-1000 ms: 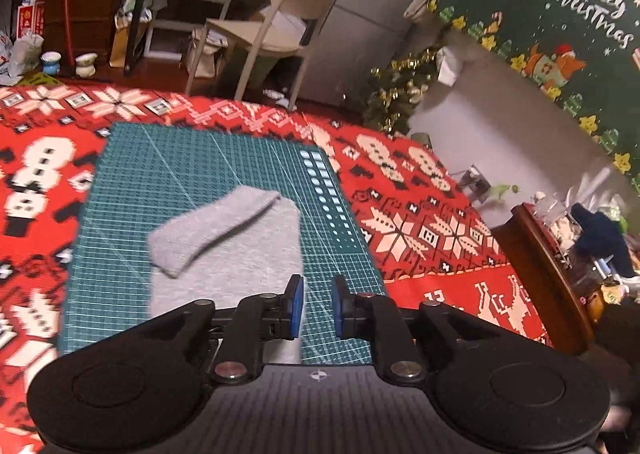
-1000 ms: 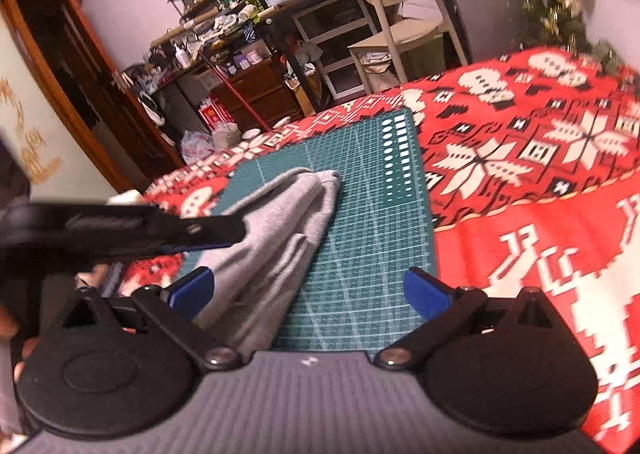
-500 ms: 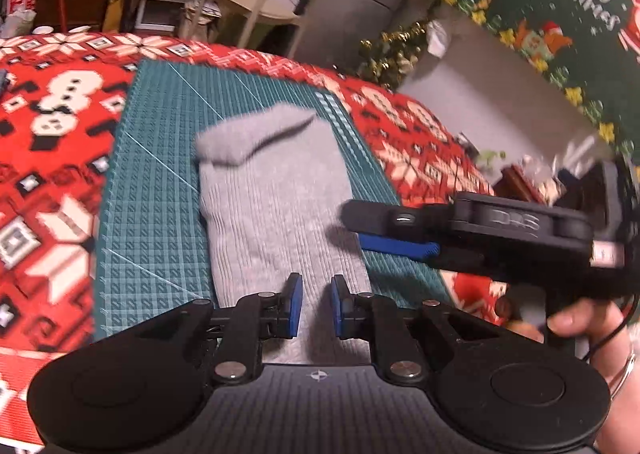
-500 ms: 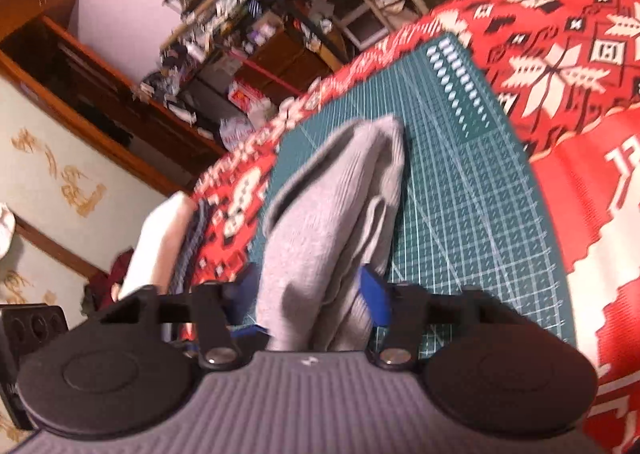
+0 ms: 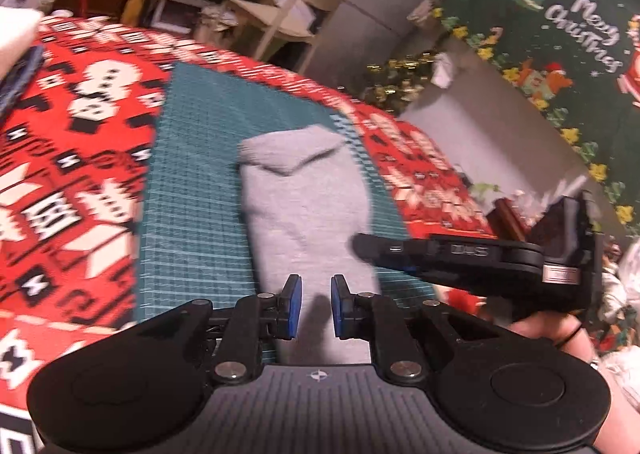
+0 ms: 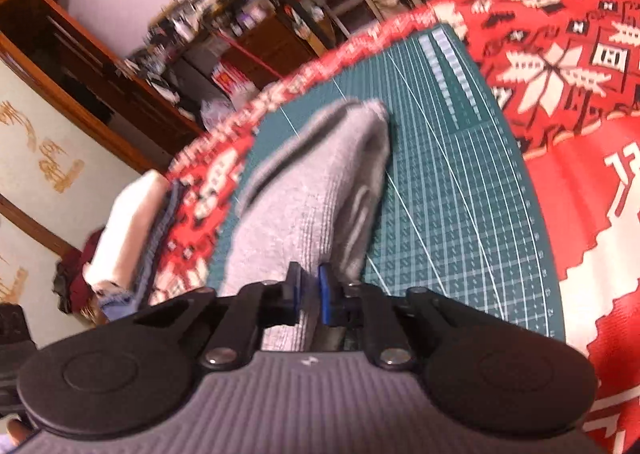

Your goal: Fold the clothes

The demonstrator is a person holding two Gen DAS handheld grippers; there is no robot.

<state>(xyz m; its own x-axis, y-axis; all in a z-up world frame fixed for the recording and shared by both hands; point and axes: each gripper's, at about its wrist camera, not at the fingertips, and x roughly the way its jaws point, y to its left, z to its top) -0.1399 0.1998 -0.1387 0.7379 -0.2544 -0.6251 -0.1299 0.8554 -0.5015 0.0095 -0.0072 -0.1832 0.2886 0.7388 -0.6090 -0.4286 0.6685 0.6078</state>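
1. A second ago the right gripper (image 6: 309, 296) stood wide apart beside the grey garment (image 5: 304, 197); now its jaws are closing, with a ridge of the grey cloth caught between the blue pads (image 6: 324, 294).
2. The left gripper (image 5: 313, 306) has come nearer over the garment's near end. Its pads (image 5: 294, 308) are apart by the same narrow gap as before, with cloth under them but nothing pinched that I can see.
3. In the left wrist view the right gripper (image 5: 362, 244) now reaches in from the right, a hand (image 5: 548, 334) below it.
4. One grey garment, folded long, lies on the one green cutting mat (image 5: 192, 189), its far end turned over.
5. One red snowman-patterned cloth (image 5: 72, 157) lies under the mat.
6. One stack of folded clothes (image 6: 128, 230) sits at the table's left edge.
7. One pale chair (image 5: 292, 9) stands behind.
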